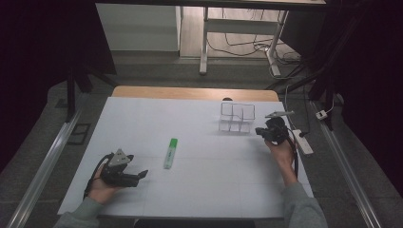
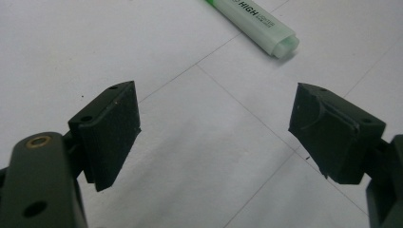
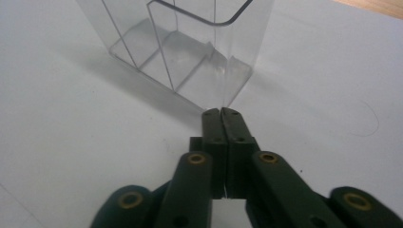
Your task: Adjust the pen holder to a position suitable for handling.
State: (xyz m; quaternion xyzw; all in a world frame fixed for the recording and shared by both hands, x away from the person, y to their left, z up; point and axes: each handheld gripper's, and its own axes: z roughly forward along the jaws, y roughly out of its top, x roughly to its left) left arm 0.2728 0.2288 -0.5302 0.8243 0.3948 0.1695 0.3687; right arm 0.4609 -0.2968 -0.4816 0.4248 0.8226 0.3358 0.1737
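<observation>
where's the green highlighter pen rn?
High view: the green highlighter pen lies flat on the white table sheet, left of centre, just ahead-right of the open left gripper.

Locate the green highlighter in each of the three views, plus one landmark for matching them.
High view: the green highlighter lies mid-table, ahead and to the right of the left gripper.
Left gripper view: top edge, right of centre, beyond the open jaws.
Right gripper view: not in it; the clear divided organizer stands ahead of the shut jaws.
Shared landmark: the white table sheet.
</observation>
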